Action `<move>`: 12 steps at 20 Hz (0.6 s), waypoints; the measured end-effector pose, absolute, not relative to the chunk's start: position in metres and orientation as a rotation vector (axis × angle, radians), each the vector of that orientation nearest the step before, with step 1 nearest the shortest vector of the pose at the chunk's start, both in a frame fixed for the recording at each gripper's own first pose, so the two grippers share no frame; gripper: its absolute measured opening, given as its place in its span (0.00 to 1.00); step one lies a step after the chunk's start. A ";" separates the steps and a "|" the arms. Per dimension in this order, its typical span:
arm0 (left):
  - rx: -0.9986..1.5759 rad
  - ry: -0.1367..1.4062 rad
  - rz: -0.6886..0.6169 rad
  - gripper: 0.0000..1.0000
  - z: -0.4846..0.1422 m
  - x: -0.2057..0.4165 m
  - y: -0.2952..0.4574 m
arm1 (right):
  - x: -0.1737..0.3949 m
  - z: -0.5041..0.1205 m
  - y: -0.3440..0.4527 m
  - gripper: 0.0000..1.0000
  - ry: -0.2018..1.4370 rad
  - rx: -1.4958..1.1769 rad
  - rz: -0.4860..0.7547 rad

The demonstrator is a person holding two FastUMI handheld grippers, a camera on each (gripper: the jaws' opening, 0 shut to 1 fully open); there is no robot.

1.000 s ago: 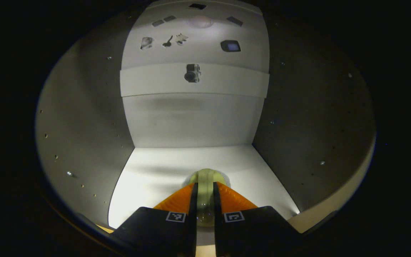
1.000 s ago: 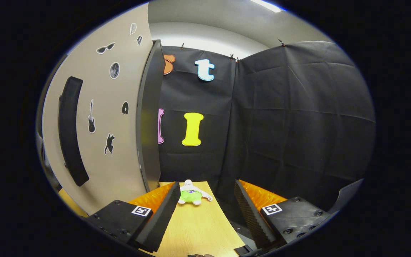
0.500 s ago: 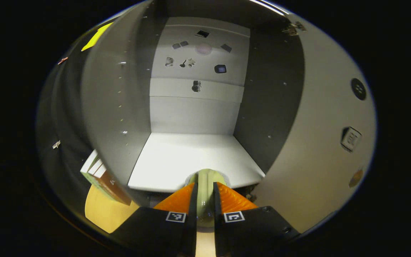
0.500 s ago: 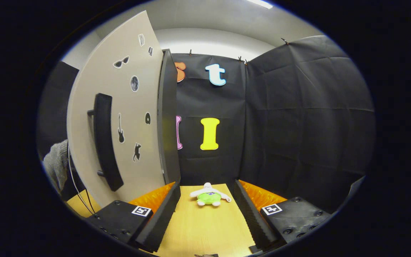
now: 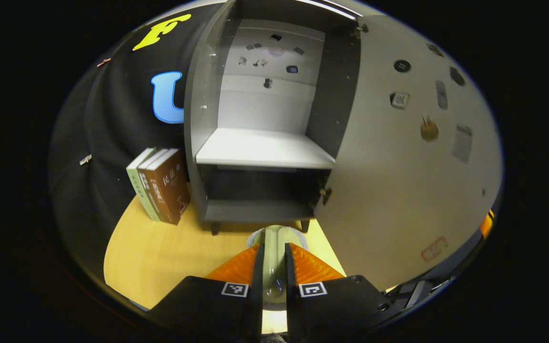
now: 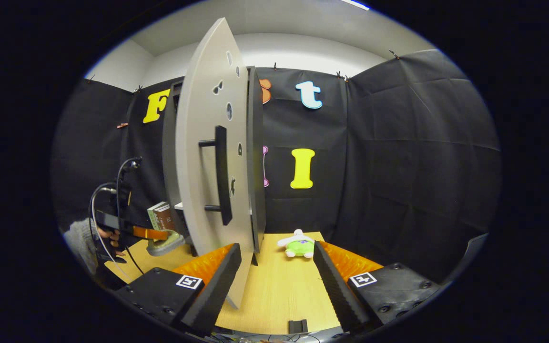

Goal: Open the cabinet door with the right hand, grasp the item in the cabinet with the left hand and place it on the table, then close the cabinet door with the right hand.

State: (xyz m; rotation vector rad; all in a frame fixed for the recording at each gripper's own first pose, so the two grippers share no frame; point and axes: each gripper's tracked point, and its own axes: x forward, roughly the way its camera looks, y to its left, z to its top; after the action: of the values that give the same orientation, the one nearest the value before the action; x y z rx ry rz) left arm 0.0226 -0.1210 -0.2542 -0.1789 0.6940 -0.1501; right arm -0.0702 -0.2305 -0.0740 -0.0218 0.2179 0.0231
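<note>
Wooden tabletop (image 5: 160,247) carries one open cabinet (image 5: 255,143), three books (image 5: 157,183), one plush toy (image 6: 298,245). Left gripper (image 5: 273,267) pinches one pale bowl (image 5: 274,238); right gripper (image 6: 277,267) gapes, holding nothing.

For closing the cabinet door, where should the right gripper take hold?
On the dark vertical bar handle of the open door, mid-length, from the front. It stands off the panel on two posts, leaving room behind. The right gripper, jaws open, sits low, below the handle.

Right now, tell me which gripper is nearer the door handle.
Right. The right gripper sits open just in front of the open door's handle, which rises right above its fingers. The left gripper, clamped on a pale bowl, is beyond the door.
</note>
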 end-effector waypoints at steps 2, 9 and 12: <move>-0.213 0.730 -0.129 0.24 -0.286 -0.003 -0.125 | -0.084 -0.073 -0.224 0.96 0.233 -0.019 0.038; -0.319 0.832 -0.086 0.24 -0.374 -0.057 -0.140 | -0.082 -0.077 -0.184 0.96 0.259 0.025 0.144; -0.324 0.820 -0.097 0.24 -0.398 -0.062 -0.151 | -0.072 -0.084 -0.176 0.96 0.265 0.023 0.185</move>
State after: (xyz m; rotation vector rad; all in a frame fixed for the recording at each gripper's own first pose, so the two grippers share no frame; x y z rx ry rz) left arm -0.0622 -0.1509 -0.3983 -0.3240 0.8205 -0.0973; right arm -0.0723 -0.1760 -0.0835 0.0228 0.2652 0.1845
